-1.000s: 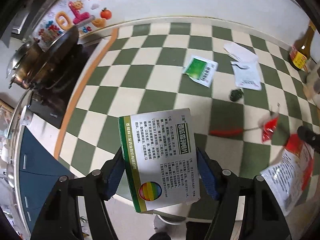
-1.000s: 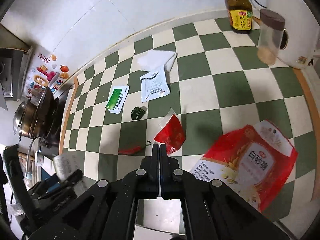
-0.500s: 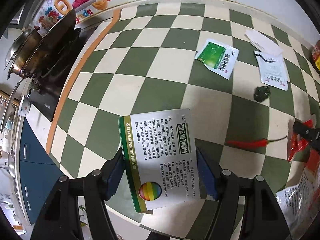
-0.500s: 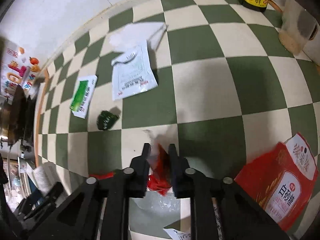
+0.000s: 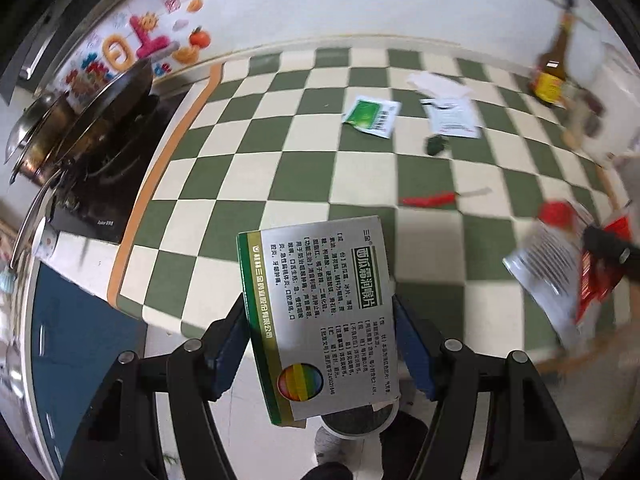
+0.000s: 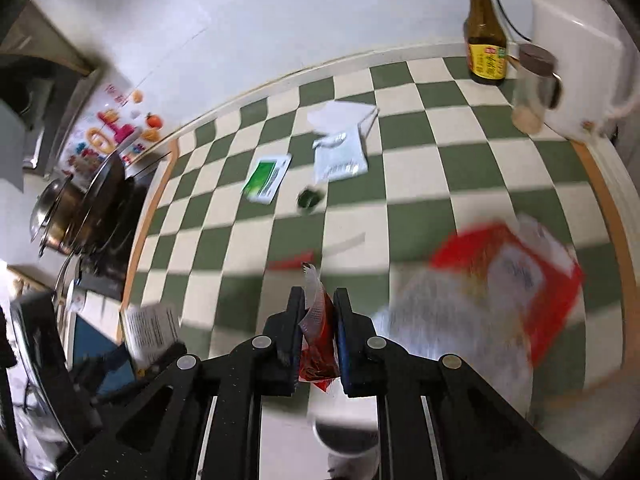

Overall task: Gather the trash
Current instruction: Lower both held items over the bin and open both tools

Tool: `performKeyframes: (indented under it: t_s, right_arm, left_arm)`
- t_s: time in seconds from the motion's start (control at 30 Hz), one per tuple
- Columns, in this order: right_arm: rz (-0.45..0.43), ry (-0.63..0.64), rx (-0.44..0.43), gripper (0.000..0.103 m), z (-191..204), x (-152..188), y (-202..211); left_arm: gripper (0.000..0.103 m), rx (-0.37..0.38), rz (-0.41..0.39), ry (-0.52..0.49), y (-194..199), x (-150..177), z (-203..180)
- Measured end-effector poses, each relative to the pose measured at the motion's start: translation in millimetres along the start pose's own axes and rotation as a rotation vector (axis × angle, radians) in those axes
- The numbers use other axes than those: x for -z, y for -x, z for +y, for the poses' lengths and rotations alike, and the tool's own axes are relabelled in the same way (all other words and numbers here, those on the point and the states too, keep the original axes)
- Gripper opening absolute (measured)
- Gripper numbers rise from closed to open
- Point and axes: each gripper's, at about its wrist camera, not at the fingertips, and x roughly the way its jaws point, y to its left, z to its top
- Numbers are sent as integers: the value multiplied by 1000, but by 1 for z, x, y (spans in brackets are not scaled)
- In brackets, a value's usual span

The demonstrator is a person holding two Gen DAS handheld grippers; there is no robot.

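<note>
Left claw [image 5: 320, 344] grips a white-and-green cardboard medicine box [image 5: 320, 320]; right claw [image 6: 318, 320] pinches a crumpled red plastic sachet [image 6: 317, 344] above the checkered counter [image 6: 420, 184].

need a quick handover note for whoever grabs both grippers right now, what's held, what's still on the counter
Left gripper: shut on the medicine box, held above the counter's edge.
Right gripper: shut on a small red sachet, lifted off the checkered counter.
A round bin shows just below both grippers; nothing dropped in yet.
Still on the counter: green sachet, white sachet, white paper, dark green scrap, red chili, big red and white bag.
Soy sauce bottle and spice jar look like keepers.
</note>
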Motion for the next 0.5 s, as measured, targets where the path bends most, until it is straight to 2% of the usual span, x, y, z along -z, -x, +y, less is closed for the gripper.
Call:
performKeyframes:
  t_s: [0.1,0.23,0.33,0.4,0.5]
  right_arm:
    - [-2,-26,11,15,6,52,22]
    - [29,-103,37,15,4,135,33]
    - [83,-169,51,15,-5,193,22]
    - [142,-214,66,15,-13,236,3]
    - [204,-226,106,15,-23,282,-28]
  left_arm:
    - [66,67,-8,-45,19,32,7]
    - [66,147,40,-100,18,83,14]
    - [66,167,116,-142,-6,123,12]
    - [66,173,188,-162,-35,149,8]
    - [66,183,296,-174,-89,188,-2]
